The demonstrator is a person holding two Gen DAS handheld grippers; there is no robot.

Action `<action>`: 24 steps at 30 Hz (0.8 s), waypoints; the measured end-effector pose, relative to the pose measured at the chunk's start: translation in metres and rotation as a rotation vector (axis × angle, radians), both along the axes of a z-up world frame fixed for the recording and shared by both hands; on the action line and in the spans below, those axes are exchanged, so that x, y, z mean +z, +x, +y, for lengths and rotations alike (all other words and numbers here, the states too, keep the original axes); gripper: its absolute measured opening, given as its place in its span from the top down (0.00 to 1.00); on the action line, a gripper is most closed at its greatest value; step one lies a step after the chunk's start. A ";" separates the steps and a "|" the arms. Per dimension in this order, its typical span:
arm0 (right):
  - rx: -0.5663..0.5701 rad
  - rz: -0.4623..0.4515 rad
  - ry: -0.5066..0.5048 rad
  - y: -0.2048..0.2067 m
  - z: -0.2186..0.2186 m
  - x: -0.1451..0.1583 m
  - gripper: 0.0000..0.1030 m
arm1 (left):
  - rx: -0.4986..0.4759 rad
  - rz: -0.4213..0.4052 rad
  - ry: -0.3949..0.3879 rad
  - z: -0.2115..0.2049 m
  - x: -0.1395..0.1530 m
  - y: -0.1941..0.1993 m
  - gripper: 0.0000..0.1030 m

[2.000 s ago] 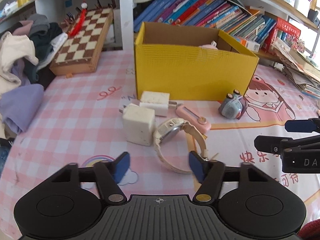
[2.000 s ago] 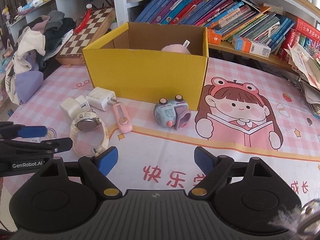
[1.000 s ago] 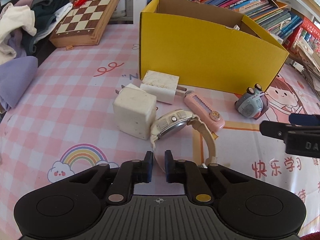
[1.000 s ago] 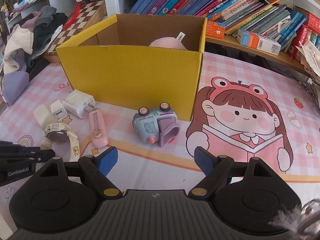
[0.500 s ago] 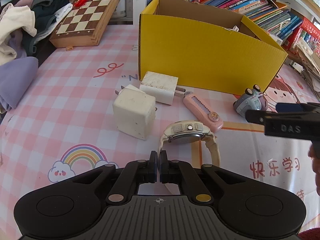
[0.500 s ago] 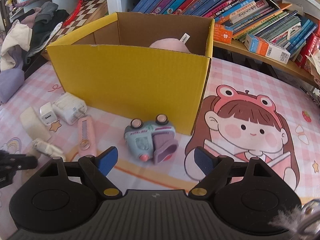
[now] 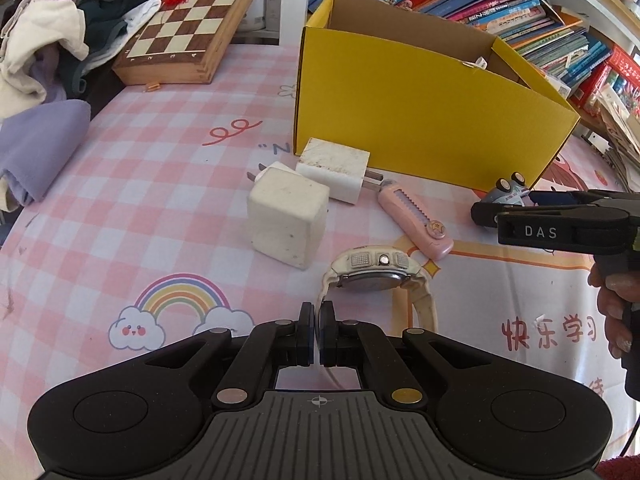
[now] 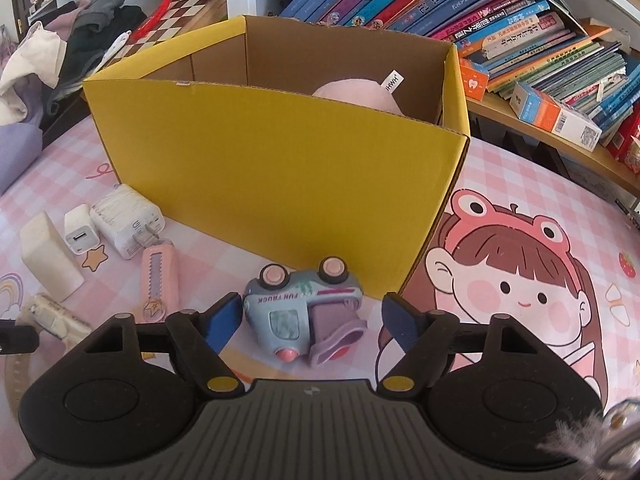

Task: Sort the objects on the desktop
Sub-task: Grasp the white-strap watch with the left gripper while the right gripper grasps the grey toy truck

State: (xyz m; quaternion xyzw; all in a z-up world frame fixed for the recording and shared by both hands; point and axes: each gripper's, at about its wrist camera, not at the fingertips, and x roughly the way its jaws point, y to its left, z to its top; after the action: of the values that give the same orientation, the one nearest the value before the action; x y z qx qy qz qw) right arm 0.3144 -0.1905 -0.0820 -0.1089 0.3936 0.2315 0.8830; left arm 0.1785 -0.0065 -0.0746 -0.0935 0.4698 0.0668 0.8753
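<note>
My left gripper (image 7: 317,330) is shut on the strap of a cream wristwatch (image 7: 374,272), whose face stands on edge just above the pink tablecloth. My right gripper (image 8: 312,320) is open, its fingers on either side of a pale blue toy truck (image 8: 304,312) lying on its side in front of the yellow cardboard box (image 8: 280,168). The truck also shows in the left wrist view (image 7: 506,192), partly behind my right gripper (image 7: 496,212). A pink plush (image 8: 356,94) lies inside the box. Two white chargers (image 7: 286,218) (image 7: 334,174) and a pink utility knife (image 7: 414,220) lie beside the box.
A wooden chessboard (image 7: 192,28) and a heap of clothes (image 7: 44,56) sit at the back left. Bookshelves with many books (image 8: 480,28) run behind the box. A small white plug (image 8: 80,234) lies by the chargers.
My left gripper closed on the watch strap and tipped the watch up on edge. My right gripper moved forward until its open fingers came around the toy truck.
</note>
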 end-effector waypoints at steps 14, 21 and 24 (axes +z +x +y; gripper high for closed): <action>-0.055 0.013 0.059 -0.017 -0.008 0.014 0.40 | -0.030 -0.030 -0.002 0.002 0.006 -0.008 0.99; -0.091 0.024 0.084 -0.040 -0.014 0.029 0.40 | -0.065 -0.064 -0.011 0.004 0.012 -0.014 0.99; -0.097 0.026 0.087 -0.052 -0.015 0.034 0.40 | -0.078 -0.078 -0.016 0.005 0.016 -0.017 0.99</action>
State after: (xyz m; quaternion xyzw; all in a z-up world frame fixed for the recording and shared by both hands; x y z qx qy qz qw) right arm 0.2621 -0.2054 -0.0483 -0.0480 0.3995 0.2069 0.8918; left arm 0.1616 -0.0012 -0.0590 -0.0846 0.4391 0.0249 0.8941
